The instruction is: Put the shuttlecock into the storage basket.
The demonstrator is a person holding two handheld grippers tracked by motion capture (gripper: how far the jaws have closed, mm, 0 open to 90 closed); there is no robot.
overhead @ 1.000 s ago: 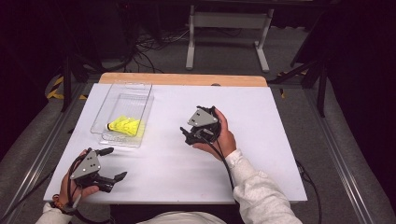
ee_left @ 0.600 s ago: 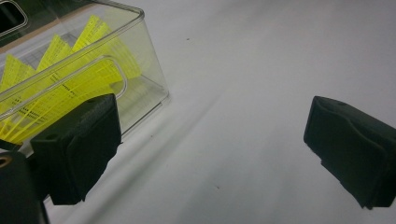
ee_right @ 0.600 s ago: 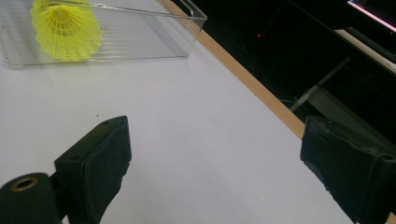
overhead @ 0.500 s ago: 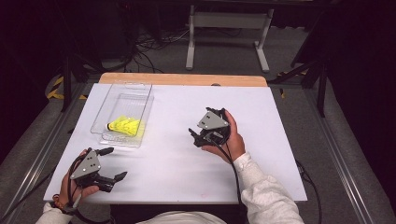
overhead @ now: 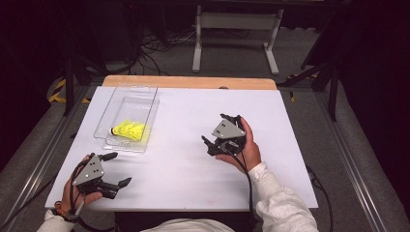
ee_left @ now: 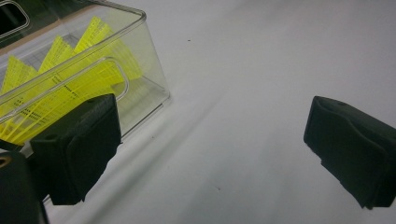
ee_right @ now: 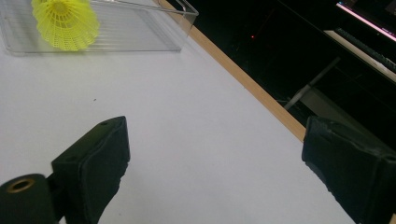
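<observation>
A yellow shuttlecock lies on its side in a clear plastic bin at the table's left. Near the front left corner, my left gripper is open and empty, just in front of the bin's near end. In the left gripper view the left gripper has its left jaw close to the bin wall, with the shuttlecock showing through it. My right gripper is held open and empty above the table's middle, pointing left. The right gripper view shows the right gripper over bare white table, the shuttlecock far off.
A white sheet covers the table, with a wooden strip along its far edge. Beyond it stand a metal frame and floor cables. Metal rails run along both sides.
My right gripper has drifted to the right and a little nearer, away from the bin. The left gripper and the shuttlecock have stayed put.
</observation>
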